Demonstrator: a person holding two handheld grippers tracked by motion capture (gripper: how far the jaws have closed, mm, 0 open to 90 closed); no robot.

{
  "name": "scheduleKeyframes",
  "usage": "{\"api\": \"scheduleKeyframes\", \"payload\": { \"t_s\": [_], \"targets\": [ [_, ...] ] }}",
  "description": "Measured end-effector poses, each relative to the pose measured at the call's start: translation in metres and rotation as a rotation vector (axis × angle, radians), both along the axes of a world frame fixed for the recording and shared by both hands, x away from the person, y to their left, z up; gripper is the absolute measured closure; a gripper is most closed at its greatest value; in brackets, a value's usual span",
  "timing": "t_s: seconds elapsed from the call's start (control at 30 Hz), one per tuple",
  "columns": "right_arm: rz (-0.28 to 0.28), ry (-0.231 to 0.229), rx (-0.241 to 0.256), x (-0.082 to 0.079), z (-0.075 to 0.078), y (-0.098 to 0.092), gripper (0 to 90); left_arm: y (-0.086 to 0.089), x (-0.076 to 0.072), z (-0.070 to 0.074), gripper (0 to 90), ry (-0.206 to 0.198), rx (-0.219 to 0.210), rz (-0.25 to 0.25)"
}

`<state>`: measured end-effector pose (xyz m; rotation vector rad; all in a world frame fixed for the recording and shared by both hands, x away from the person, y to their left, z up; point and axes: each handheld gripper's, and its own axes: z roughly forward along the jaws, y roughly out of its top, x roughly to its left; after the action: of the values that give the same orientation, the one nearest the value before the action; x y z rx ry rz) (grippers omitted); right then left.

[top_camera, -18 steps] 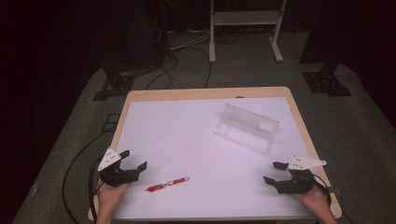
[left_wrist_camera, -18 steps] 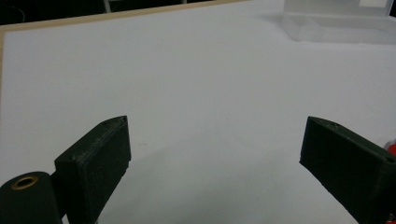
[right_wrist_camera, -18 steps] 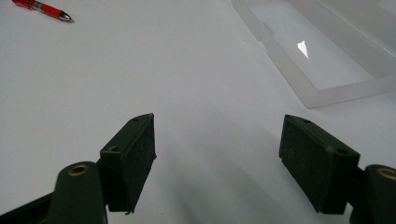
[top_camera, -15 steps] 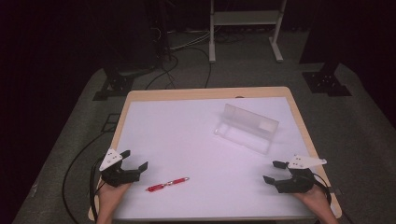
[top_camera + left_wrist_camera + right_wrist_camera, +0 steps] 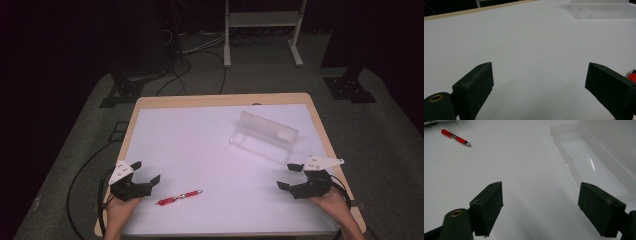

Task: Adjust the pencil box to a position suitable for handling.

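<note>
Pen (image 5: 179,196), red, lay flat on white table (image 5: 200,145) near front edge, just right of left gripper (image 5: 146,174); tip pointed toward open clear case (image 5: 264,136) farther back on the right. Probably staged apart so pen could be picked up and carried to case; lid stood up, tray free. Left gripper: jaws spread wide, nothing between them, pen's red end (image 5: 632,75) visible beside right jaw, apart from it. Right gripper (image 5: 288,176): likewise wide, empty, aimed near case (image 5: 594,162), not touching. Pen (image 5: 455,137) well off.
</note>
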<state>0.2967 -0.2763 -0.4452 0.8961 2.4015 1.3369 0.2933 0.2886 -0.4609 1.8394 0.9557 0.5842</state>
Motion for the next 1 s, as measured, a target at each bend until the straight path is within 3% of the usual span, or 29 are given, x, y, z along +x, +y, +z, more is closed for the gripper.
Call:
{"api": "scheduleKeyframes", "payload": {
  "t_s": [0.57,1.0],
  "targets": [
    [0.053,-0.026,-0.066,0.036,0.033,0.027,16.6,0.002,-0.002,0.002,7.4,-0.006,-0.011,-0.004],
    [0.081,-0.018,-0.11,0.057,0.042,0.04,16.0,0.002,-0.005,0.005,7.4,-0.025,-0.015,-0.005]
  ]
}}
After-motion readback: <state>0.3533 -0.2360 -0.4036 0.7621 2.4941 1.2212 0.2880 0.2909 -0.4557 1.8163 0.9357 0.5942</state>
